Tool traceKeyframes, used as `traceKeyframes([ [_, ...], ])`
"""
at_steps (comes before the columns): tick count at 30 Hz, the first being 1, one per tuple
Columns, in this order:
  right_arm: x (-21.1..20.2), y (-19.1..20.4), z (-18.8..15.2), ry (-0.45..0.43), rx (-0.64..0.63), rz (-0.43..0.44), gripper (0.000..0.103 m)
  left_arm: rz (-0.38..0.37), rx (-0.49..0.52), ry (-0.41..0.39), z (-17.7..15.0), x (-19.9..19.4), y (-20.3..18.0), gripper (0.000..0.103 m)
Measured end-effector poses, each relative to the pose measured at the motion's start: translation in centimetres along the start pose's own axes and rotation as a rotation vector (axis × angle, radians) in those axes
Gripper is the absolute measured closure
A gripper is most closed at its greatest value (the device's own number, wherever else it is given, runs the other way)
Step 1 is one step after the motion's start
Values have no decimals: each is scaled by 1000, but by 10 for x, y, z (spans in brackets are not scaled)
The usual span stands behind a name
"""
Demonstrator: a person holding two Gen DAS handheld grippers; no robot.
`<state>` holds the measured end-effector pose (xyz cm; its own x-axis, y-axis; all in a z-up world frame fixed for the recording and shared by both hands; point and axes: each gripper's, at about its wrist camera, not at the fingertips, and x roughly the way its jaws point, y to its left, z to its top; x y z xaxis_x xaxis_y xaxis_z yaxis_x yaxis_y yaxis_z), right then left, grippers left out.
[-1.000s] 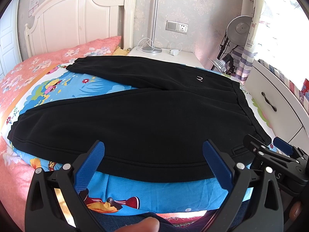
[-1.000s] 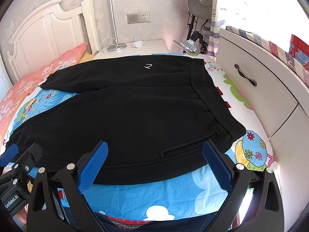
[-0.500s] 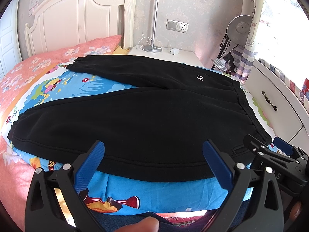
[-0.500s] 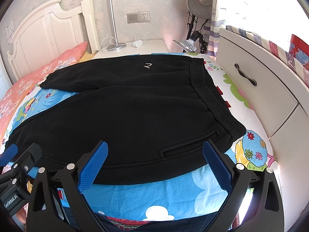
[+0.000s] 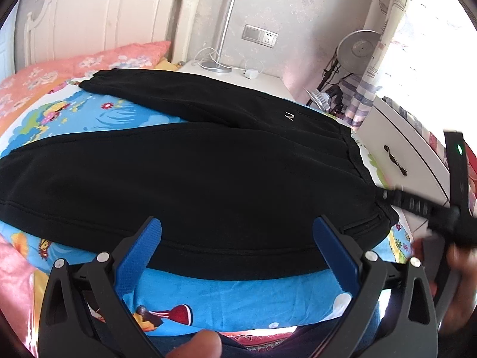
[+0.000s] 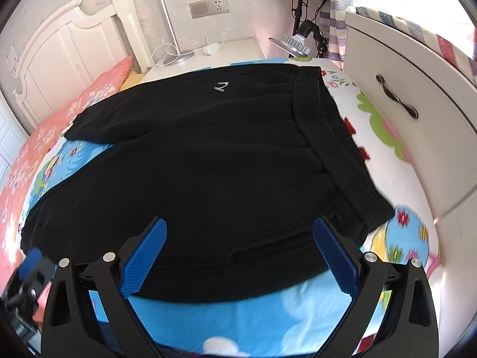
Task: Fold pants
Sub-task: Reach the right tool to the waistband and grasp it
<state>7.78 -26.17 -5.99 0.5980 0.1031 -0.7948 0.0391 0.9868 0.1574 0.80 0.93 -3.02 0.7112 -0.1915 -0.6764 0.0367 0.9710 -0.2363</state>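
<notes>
Pants [image 5: 208, 179] soft, limp, flat on bed [image 5: 238, 298]; both jaws wide open, empty; take hold at near waistband corner [image 6: 372, 208].

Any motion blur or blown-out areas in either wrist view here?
Left wrist view: the right tool smears at the right edge, and the window is blown out. Right wrist view: the bedsheet blurs, while the pants look sharp but show little detail.

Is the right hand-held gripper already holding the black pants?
No. The right hand-held gripper is open above the black pants, its blue pads clamping no fabric.
</notes>
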Motion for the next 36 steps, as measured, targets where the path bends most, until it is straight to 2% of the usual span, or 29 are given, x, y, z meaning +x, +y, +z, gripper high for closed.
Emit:
traceKeyframes([
  [4, 23, -28, 51, -1, -16, -26, 6, -34, 25, 63, -3, 13, 1, 2],
  [9, 76, -66, 144, 29, -41, -33, 5, -105, 14, 104, -6, 25, 7, 2],
  [12, 115, -85, 192, 64, -75, -71, 5, -103, 0, 128, -7, 34, 12, 2],
  [15, 156, -103, 225, 137, -81, -52, 5, -83, -23, 140, -5, 41, 23, 2],
  [20, 194, -112, 247, 177, -157, -34, 5, -41, -68, 165, 3, 54, 46, 2],
  [24, 221, -112, 249, 238, -247, -21, 6, -19, -89, 183, 10, 61, 58, 2],
  [28, 237, -118, 250, 276, -277, 23, 6, -1, -103, 193, 15, 69, 63, 2],
  [31, 244, -119, 254, 290, -279, 68, 15, 7, -112, 203, 17, 75, 64, 2],
  [32, 245, -117, 255, 295, -282, 90, 27, 9, -113, 205, 18, 76, 63, 2],
  [33, 243, -114, 255, 296, -290, 93, 28, 10, -114, 207, 20, 78, 63, 2],
  [36, 241, -110, 254, 303, -310, 105, 46, 10, -115, 206, 22, 80, 62, 2],
])
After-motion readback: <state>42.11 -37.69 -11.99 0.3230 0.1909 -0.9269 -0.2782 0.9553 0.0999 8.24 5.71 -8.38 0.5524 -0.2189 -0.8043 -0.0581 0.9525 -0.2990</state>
